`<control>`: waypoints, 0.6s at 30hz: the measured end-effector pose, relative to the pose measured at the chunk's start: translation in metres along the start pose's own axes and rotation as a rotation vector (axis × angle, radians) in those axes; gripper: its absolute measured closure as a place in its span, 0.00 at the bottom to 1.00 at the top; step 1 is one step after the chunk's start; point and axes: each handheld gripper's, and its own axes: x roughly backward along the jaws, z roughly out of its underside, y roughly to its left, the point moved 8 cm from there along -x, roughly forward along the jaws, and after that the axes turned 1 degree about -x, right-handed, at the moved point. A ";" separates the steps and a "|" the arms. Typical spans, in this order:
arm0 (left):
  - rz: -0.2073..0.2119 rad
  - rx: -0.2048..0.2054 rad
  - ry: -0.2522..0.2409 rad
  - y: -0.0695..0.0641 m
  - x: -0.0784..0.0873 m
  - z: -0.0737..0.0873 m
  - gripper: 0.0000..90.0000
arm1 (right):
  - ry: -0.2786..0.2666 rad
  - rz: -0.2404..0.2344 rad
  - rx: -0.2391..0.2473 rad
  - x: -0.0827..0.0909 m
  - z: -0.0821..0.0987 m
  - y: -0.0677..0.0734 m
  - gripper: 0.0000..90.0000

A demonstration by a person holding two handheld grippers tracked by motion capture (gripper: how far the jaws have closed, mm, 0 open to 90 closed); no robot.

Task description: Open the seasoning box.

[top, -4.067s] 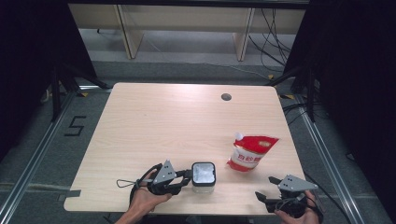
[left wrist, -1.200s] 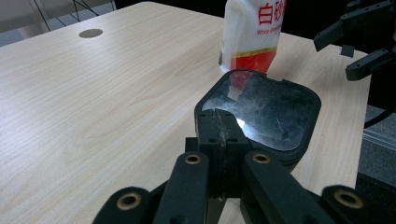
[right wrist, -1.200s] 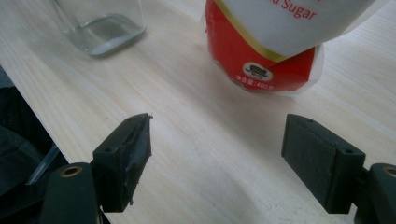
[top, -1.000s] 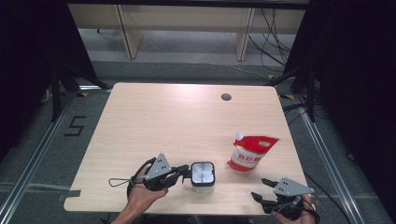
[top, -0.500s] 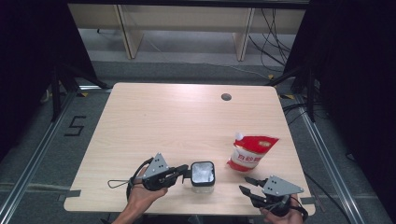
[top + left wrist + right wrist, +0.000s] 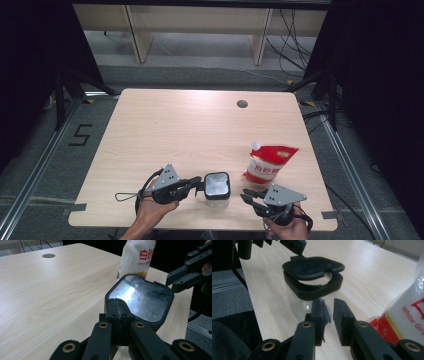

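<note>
High view showed the left gripper (image 6: pixel 199 184) pinching the jar (image 6: pixel 217 188) lid tab; the right gripper (image 6: pixel 249 196), jaws just narrowed and empty, must next grip the jar.

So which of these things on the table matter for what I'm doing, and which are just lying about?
In the job:
- clear jar with black lid
- left gripper, gripping the lid's tab
- right gripper, beside the jar
- sugar pouch, likely

Lying about:
- nothing else on the table

Even overhead light, table (image 6: pixel 190 130) bright, surroundings near black. High view soft, low detail. Strong glare on jar lid (image 6: pixel 140 298) in left gripper view. Close jaws blurred in both gripper views; sugar bag (image 6: pixel 409 307) overexposed, out of focus at edge.
</note>
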 end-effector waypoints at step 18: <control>0.008 -0.006 -0.004 0.000 0.000 0.000 0.99 | 0.003 -0.028 0.034 -0.022 -0.014 0.002 0.93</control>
